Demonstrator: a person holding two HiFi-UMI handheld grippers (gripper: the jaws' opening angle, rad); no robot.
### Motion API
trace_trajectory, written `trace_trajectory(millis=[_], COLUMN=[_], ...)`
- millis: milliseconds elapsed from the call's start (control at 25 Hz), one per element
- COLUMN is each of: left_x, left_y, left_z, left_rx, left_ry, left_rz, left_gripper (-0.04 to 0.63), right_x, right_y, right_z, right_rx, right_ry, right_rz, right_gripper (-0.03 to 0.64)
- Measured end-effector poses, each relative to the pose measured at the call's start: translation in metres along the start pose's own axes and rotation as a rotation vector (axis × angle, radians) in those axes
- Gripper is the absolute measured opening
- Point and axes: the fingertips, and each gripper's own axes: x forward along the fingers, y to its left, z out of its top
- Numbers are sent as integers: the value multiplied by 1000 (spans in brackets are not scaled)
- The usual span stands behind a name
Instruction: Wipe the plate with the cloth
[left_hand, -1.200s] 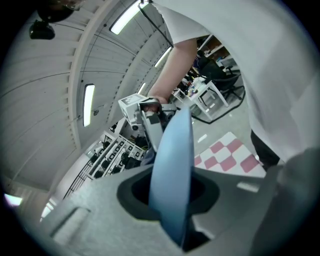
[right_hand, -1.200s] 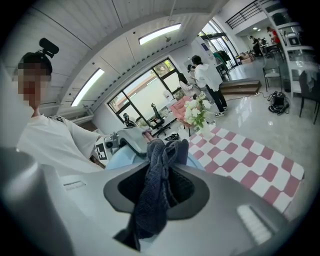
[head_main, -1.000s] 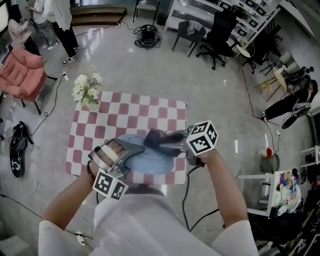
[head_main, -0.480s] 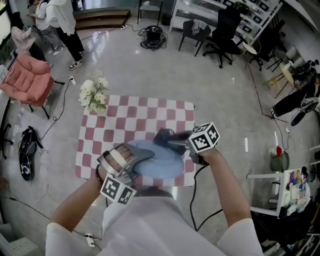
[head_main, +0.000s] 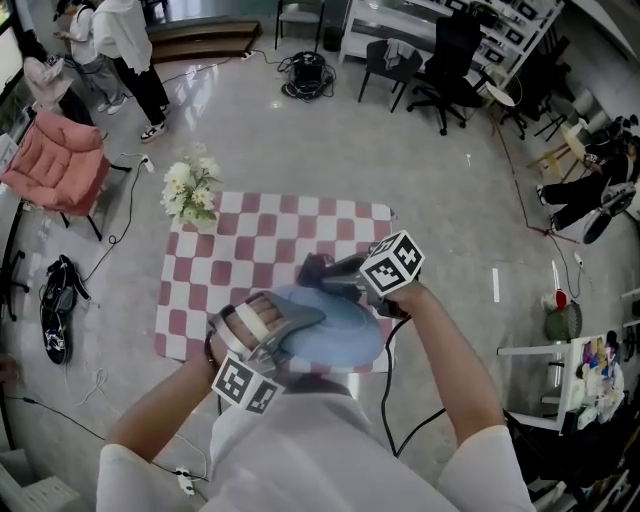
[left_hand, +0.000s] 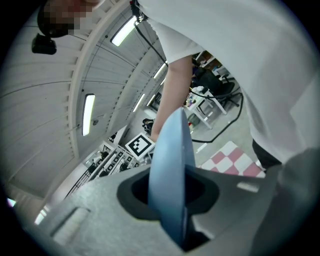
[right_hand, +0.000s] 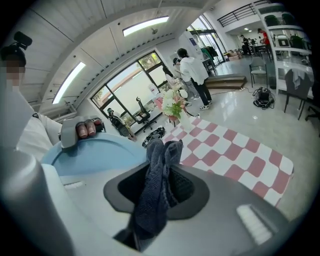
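A light blue plate (head_main: 335, 325) is held above the near edge of the checkered table, and my left gripper (head_main: 300, 320) is shut on its left rim. In the left gripper view the plate (left_hand: 170, 175) stands edge-on between the jaws. My right gripper (head_main: 325, 280) is shut on a dark blue cloth (head_main: 312, 268), which rests against the plate's far rim. In the right gripper view the cloth (right_hand: 157, 192) hangs bunched between the jaws, with the plate (right_hand: 95, 155) to its left.
A red-and-white checkered cloth (head_main: 270, 250) covers the small table. A vase of white flowers (head_main: 190, 190) stands at its far left corner. A pink chair (head_main: 55, 160), office chairs (head_main: 440, 60) and people (head_main: 115, 40) stand on the floor beyond.
The right gripper and its cloth have slid left and slightly away along the plate's far rim. The plate and left gripper stay nearly where they were.
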Motion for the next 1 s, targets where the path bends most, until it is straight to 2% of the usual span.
trace_trajectory(millis=[360, 480, 640, 720, 800, 880, 1000], left_x=[1, 2, 2, 2, 3, 3, 4], left_y=[-5, -6, -11, -11, -11, -10, -10], left_z=[2, 0, 2, 4, 8, 13, 16], left_rx=[10, 8, 12, 18, 27, 32, 38], left_ry=[-19, -16, -10, -11, -13, -14, -11], left_rz=[-31, -32, -29, -25, -19, -15, -7], left_gripper=[75, 75, 74, 74, 74, 74, 74], right_x=[21, 21, 7, 6, 10, 13, 9], right_y=[29, 45, 70, 84, 89, 82, 62], right_z=[21, 34, 59, 63, 56, 47, 35], right_rx=[-77, -130, -189, -209, -243, -263, -233], right_ry=[16, -20, -118, -123, -79, -37, -18], right_rz=[101, 147, 203, 244, 232, 181, 122], right_gripper=[100, 100, 98, 98, 98, 99, 99])
